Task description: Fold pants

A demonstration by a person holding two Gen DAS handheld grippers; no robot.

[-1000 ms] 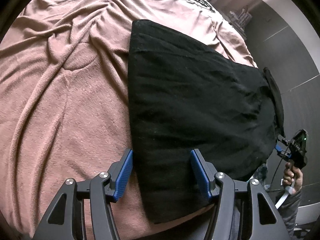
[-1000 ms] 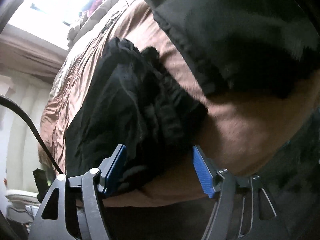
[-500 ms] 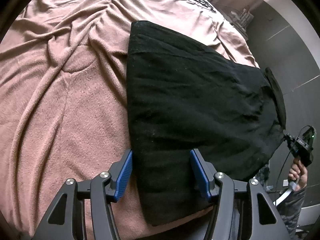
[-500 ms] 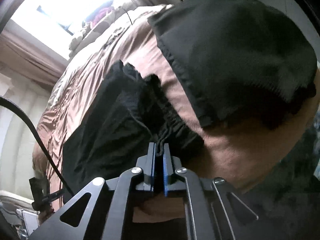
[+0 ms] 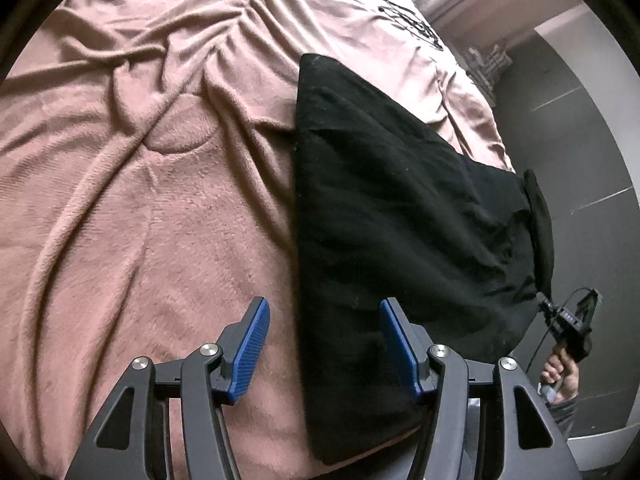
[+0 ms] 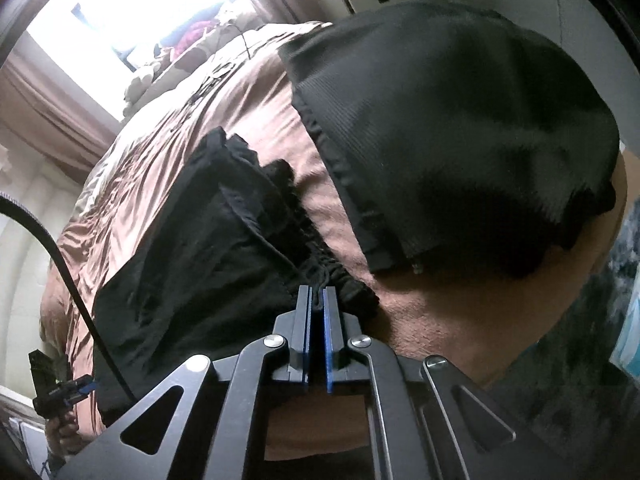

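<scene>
Right claw (image 6: 317, 300) has snapped closed, apparently pinching the pants (image 6: 208, 248) waistband; left claw (image 5: 324, 344) open; fold can begin.

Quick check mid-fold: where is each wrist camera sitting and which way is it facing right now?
Left wrist: above the pink blanket, angled down at the pants leg end; left gripper open, the person's other hand at far right.
Right wrist: angled down at the waistband; right gripper shut on it.
Shared: pants, blanket, each other's gripper.
</scene>
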